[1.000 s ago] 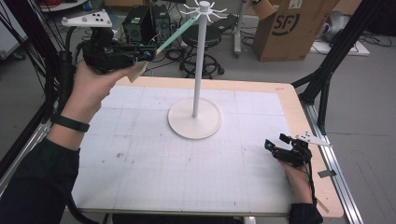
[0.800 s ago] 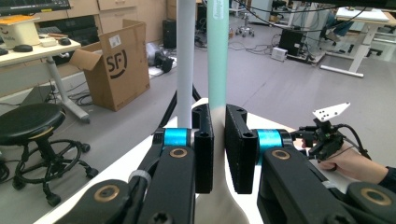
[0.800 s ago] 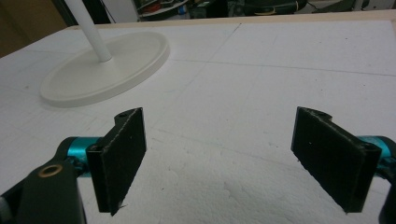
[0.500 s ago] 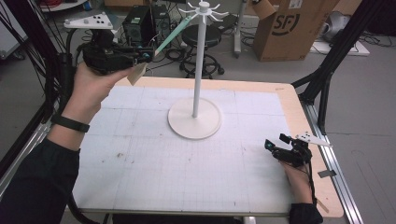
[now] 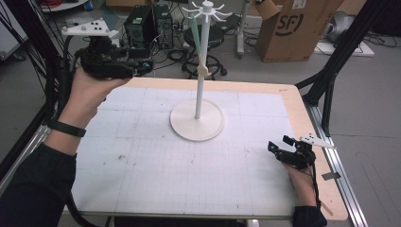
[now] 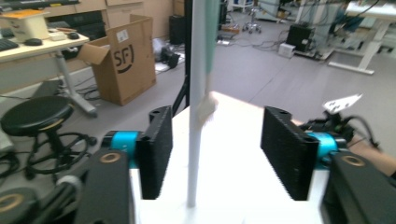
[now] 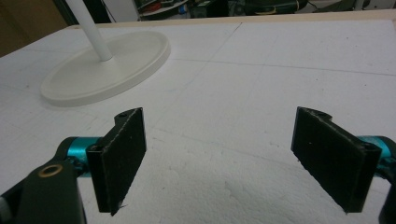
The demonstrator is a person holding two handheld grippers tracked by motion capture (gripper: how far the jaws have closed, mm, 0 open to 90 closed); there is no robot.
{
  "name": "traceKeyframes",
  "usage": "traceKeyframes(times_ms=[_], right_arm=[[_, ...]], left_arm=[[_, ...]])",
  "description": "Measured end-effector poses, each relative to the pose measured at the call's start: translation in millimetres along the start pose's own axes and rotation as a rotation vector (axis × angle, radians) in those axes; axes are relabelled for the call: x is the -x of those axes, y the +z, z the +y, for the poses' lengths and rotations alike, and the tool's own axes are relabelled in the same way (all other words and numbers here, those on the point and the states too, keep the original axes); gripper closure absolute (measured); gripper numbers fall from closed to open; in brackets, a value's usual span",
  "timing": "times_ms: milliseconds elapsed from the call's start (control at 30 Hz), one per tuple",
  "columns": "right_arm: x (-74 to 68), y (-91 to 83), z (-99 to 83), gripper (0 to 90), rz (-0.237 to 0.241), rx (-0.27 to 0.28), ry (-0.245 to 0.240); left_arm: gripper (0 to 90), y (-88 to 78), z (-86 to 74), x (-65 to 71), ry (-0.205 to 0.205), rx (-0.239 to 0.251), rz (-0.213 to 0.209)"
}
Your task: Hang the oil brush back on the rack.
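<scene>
A white stand (image 5: 200, 90) with a round base (image 5: 196, 124) and hook arms at its top (image 5: 208, 8) rises from the white table (image 5: 142, 161). A pale green utensil (image 5: 195, 33) with a beige end hangs straight down from a hook, beside the pole. My left gripper (image 5: 146, 66) is held up at the far left, open; its jaws have just been opening, with nothing pressed between the pads. In the left gripper view the pole (image 6: 196, 93) and the utensil (image 6: 211, 37) stand ahead of the left gripper (image 6: 215, 149). My right gripper (image 5: 276, 149) (image 7: 233, 158) rests open on the table.
A cardboard box (image 5: 302, 28), a black stool (image 5: 208, 42) and a computer tower (image 5: 142, 19) stand on the floor beyond the table. The table's wooden rim (image 5: 305, 118) and black frame struts (image 5: 331, 71) are at the right.
The left gripper has let go of the utensil's beige end and drawn back to the left. The utensil swung from slanting to hanging straight along the pole. The right gripper kept still.
</scene>
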State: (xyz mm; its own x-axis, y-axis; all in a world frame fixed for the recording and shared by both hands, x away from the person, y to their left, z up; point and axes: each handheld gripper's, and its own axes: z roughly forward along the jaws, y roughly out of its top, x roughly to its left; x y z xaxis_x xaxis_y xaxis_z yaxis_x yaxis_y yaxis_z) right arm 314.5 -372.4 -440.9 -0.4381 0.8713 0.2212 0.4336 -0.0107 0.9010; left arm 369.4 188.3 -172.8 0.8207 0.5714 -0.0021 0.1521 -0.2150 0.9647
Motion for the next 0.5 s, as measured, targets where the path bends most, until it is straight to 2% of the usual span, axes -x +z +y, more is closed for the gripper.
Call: traceKeyframes(times_ms=[67,267,333,500], right_arm=[[0.0,-0.1,0.0,17.2,-0.001,-0.003,-0.002],[-0.5,1.0,-0.6,17.1,-0.006,-0.011,-0.003],[-0.5,1.1,-0.7,17.1,-0.007,-0.013,-0.005],[-0.9,2.4,-1.4,17.1,-0.008,-0.024,-0.007]], left_arm=[[35.7,-5.1,-12.2,-2.2,0.010,-0.006,0.008],[28.6,-22.9,-59.5,-12.8,0.023,-0.036,0.038],[27.5,-27.1,-77.8,-14.9,0.022,-0.038,0.027],[24.4,-33.8,-121.5,-18.3,0.033,-0.066,0.030]])
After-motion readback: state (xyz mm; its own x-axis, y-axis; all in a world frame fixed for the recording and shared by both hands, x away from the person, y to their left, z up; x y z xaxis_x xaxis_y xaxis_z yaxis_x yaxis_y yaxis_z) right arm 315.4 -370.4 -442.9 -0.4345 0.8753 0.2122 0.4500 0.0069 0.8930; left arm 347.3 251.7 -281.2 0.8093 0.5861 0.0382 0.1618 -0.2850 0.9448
